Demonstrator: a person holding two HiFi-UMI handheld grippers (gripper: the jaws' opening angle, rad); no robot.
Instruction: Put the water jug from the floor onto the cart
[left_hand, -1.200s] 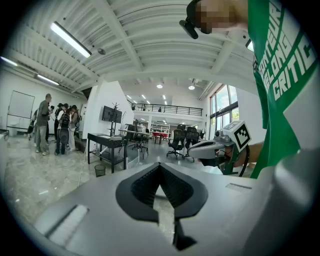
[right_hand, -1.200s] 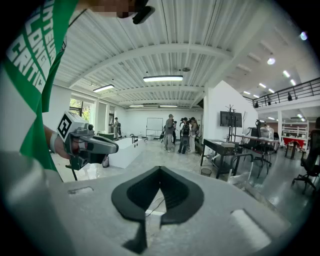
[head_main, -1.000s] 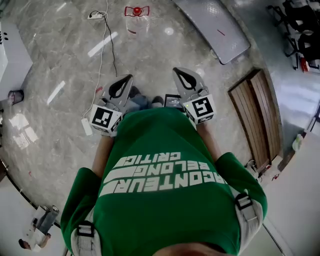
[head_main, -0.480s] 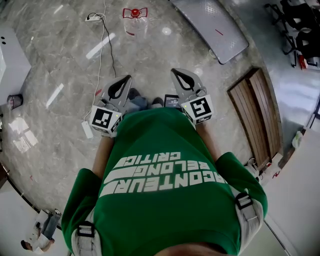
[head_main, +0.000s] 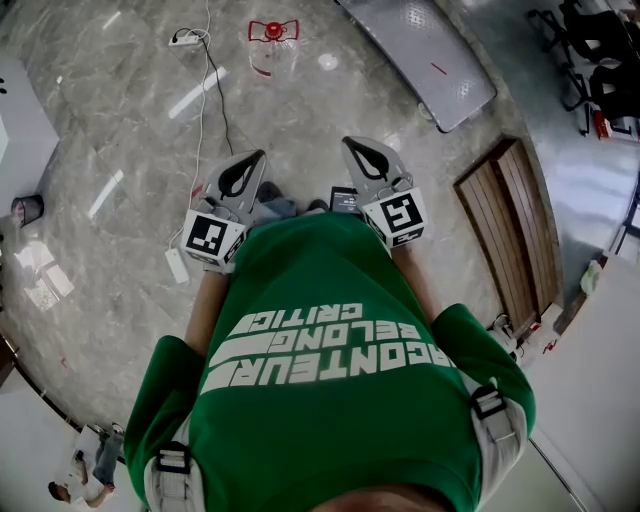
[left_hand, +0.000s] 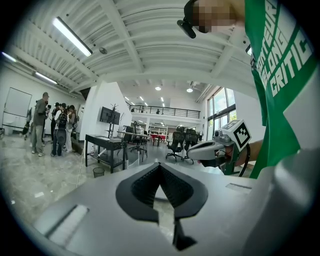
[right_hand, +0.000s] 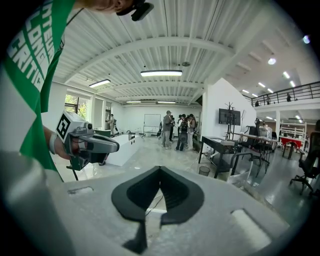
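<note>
Left gripper (head_main: 256, 160): clenched, jaws pressed together, nothing held; it is held out in front of the green shirt (head_main: 330, 350).
Right gripper (head_main: 354, 146): clenched the same way and empty; it is held just beside the left one, at the same reach.
Jug (head_main: 272, 42): clear with a red top; it is set on the floor (head_main: 120, 120), ahead of both grippers and well apart from them.
Cart (head_main: 425, 50): a grey flat deck, seen to the right of the jug and apart from it.
Cable (head_main: 215, 85): laid across the marble from a power strip (head_main: 186, 35) left of the jug, down toward the left gripper.
Wooden panel (head_main: 510, 235): laid flat on the floor at the right, past the right gripper.
People (right_hand: 177, 131): a group is seen standing far across the hall, near a dark desk (right_hand: 225, 146).
</note>
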